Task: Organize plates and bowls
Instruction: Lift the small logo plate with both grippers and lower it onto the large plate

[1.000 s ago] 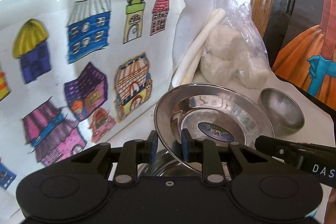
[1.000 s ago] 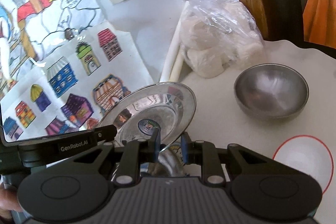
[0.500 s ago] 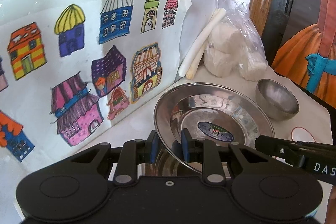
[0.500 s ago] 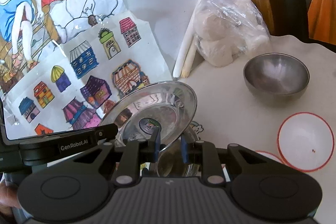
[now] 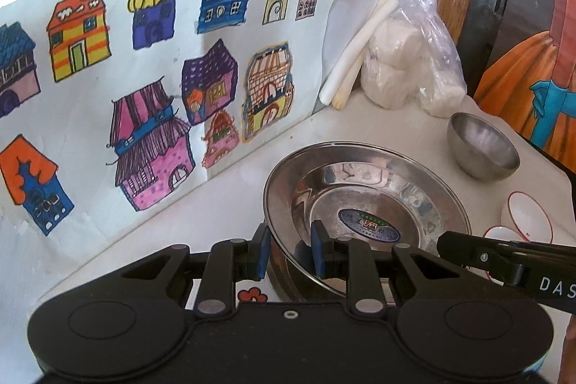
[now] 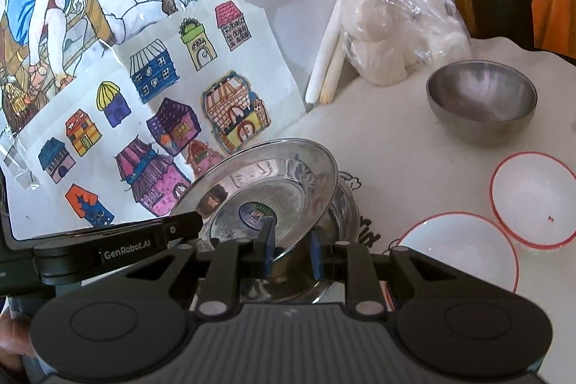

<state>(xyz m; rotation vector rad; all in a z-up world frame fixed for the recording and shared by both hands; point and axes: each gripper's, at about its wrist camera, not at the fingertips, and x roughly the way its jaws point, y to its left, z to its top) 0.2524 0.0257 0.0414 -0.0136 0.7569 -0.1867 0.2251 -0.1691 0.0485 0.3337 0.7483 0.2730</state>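
We've got both grippers clamped on one steel plate (image 5: 363,200), held tilted above the table (image 6: 388,146). Left gripper (image 5: 289,249) pinches the near-left rim, blue pads either side of the lip; right gripper (image 6: 289,249) pinches the opposite edge, one pad inside the dish, one outside.

Plate is round, shiny stainless w/ a wide flared rim and a deep flat centre. An oval blue-and-green sticker (image 5: 369,225) sits in the middle of the base. The polished inside mirrors bits of the room, incl. a dark blotch on the left wall in the right wrist view.

Directly under it we see a second steel dish (image 6: 345,204), its rim showing just below and right of the held one; can't tell if the two touch.

Further back-right stands a small steel bowl (image 6: 480,96), matte grey inside, apart from the plate. Two white bowls w/ red rims (image 6: 529,200) sit right of the grippers, just beside each other. Behind: a drawing of coloured houses (image 5: 151,89) propped upright, rolled white paper (image 5: 356,49), and a clear plastic bag of white lumps (image 5: 406,60).
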